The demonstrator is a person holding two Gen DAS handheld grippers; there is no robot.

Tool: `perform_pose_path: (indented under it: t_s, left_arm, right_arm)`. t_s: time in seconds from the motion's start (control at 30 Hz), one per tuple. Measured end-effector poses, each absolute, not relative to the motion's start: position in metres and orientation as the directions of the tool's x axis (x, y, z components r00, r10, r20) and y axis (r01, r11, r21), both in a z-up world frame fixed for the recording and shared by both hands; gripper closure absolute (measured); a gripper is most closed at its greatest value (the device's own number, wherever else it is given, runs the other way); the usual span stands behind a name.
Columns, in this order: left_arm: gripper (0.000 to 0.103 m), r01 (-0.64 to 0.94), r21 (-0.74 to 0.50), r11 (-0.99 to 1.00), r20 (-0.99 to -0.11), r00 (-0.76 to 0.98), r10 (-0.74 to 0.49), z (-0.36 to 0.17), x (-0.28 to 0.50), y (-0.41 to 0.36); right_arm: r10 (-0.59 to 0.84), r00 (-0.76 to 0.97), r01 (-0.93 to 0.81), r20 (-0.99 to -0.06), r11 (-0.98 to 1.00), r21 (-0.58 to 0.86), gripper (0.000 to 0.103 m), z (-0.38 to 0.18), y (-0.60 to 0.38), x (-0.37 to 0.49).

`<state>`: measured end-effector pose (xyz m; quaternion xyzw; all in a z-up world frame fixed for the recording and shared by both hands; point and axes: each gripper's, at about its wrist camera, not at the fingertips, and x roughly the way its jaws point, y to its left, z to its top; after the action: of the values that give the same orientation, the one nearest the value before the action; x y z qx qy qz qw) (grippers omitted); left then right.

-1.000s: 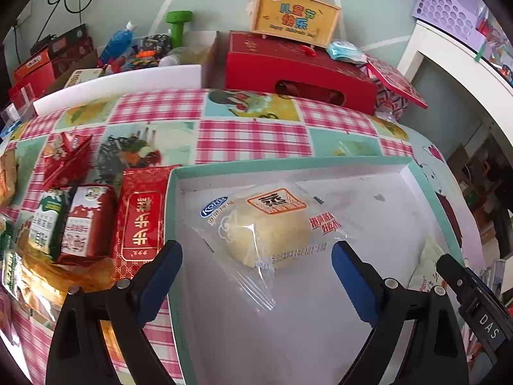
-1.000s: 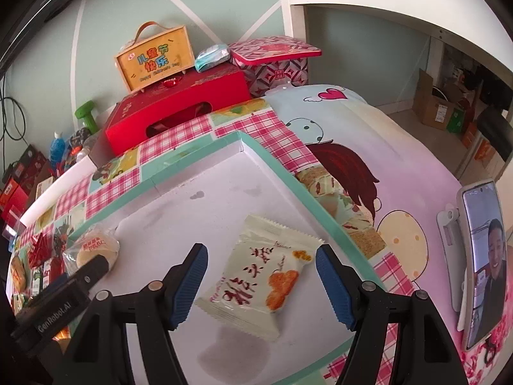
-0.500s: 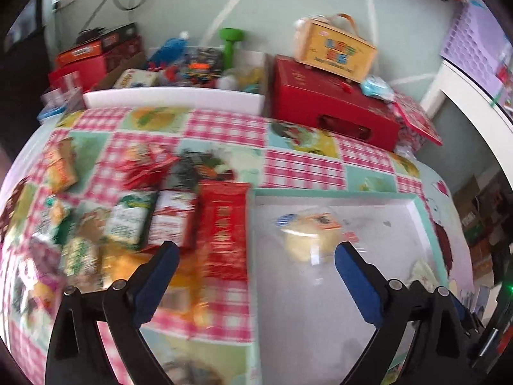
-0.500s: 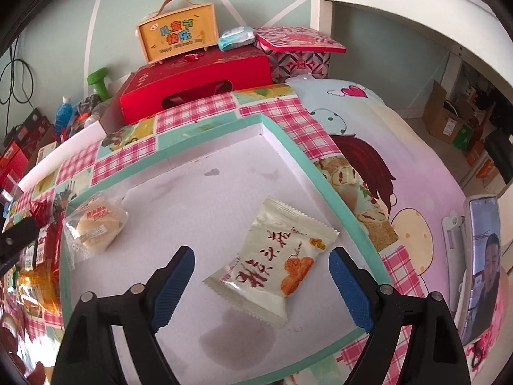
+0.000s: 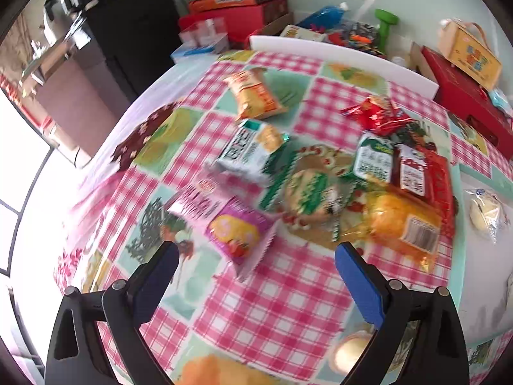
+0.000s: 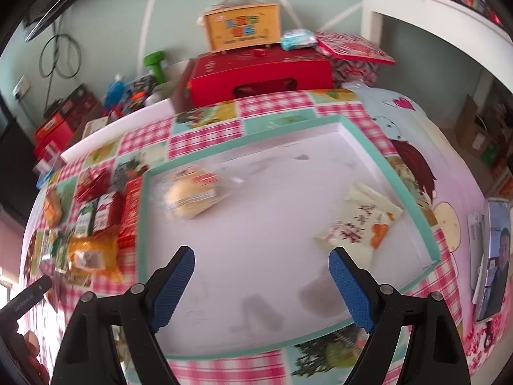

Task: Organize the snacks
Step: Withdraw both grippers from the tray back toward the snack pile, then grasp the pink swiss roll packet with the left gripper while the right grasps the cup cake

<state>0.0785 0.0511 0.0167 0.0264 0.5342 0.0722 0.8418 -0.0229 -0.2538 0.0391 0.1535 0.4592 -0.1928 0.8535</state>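
Snacks (image 5: 320, 173) lie heaped on the checked desk (image 5: 288, 295) left of the tray (image 6: 413, 192), which holds only a wrapped bun (image 6: 189, 197) and a pale packet (image 6: 359, 224). The left claw (image 5: 256, 276), fingers apart and empty, has swung from the bun to the heap, seemingly nearest a blurred pink packet (image 5: 239, 234). The right claw (image 6: 261, 285) hangs open over the tray, so another pick looks due.

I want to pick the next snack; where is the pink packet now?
In the left wrist view, the pink packet lies on the checked tablecloth, just ahead of the open left gripper, left of the round green-labelled snack.
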Motion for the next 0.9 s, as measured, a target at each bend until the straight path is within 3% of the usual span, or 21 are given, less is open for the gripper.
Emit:
perform_pose_path:
  t_s: [0.23, 0.6, 0.9]
  left_arm:
    - [0.005, -0.089, 0.077, 0.993, -0.92, 0.377, 0.105, 0.008, 0.072, 0.071]
    - [0.005, -0.046, 0.043, 0.998, -0.944, 0.326, 0.056, -0.002, 0.078, 0.077]
    - [0.005, -0.137, -0.047, 0.989, -0.957, 0.289, -0.006, -0.008, 0.094, 0.105]
  right_arm:
    - [-0.057, 0.527, 0.294, -0.848, 0.949, 0.118, 0.015, 0.037, -0.184, -0.009]
    - [0.106, 0.402, 0.097, -0.909, 0.983, 0.157, 0.015, -0.001, -0.105, -0.003]
    - [0.104, 0.327, 0.019, -0.939, 0.993, 0.117, 0.015, -0.02, -0.071, -0.005]
